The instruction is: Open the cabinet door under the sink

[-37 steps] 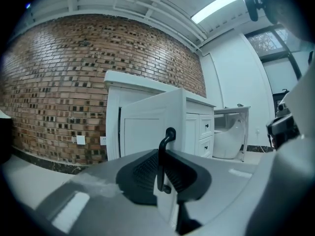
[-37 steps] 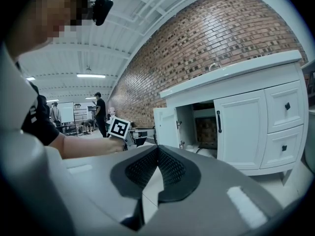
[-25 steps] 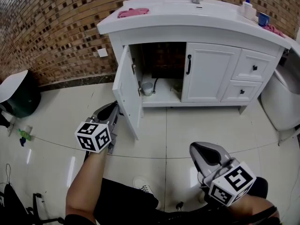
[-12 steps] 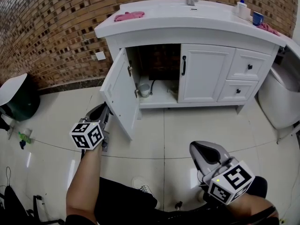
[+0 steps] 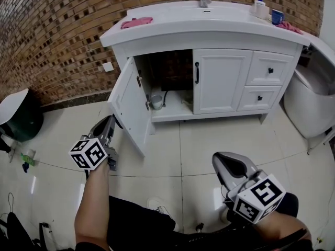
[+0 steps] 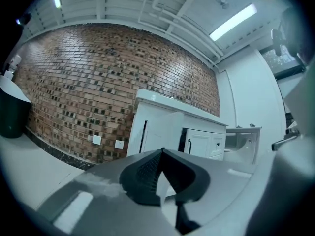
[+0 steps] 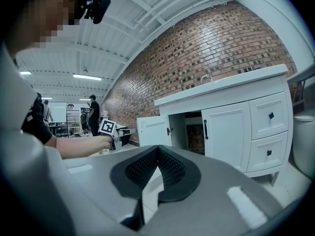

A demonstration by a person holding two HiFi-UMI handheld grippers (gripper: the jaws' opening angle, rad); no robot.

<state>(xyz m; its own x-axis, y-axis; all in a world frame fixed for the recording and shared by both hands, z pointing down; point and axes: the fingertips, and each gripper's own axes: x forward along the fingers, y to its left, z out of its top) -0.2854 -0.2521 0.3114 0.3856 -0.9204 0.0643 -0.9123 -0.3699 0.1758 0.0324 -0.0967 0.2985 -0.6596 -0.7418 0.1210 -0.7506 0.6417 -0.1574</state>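
Observation:
The white sink cabinet [image 5: 220,41] stands against the brick wall. Its left door [image 5: 128,106] is swung wide open and shows the dark inside with a pipe and a small cup [image 5: 156,102]. The right door [image 5: 220,80], with a black handle [image 5: 197,72], stays closed. My left gripper [image 5: 110,120] hovers just left of the open door's outer edge, shut and empty, apart from the door. In the left gripper view its jaws [image 6: 161,151] meet in front of the open door [image 6: 165,132]. My right gripper [image 5: 230,166] hangs low at the right, shut and empty, its jaws [image 7: 158,147] facing the open door [image 7: 153,131].
Two drawers [image 5: 268,69] sit right of the doors. A pink cloth [image 5: 134,22], a soap bottle [image 5: 259,7] and a blue cup [image 5: 277,16] rest on the counter. A white toilet [image 5: 309,103] stands at the right, a black bin [image 5: 15,111] at the left. People stand far off [image 7: 93,109].
My left gripper has drawn back a little to the left and up from the door's edge, and its jaws have closed. The door stays open. The right gripper has barely shifted.

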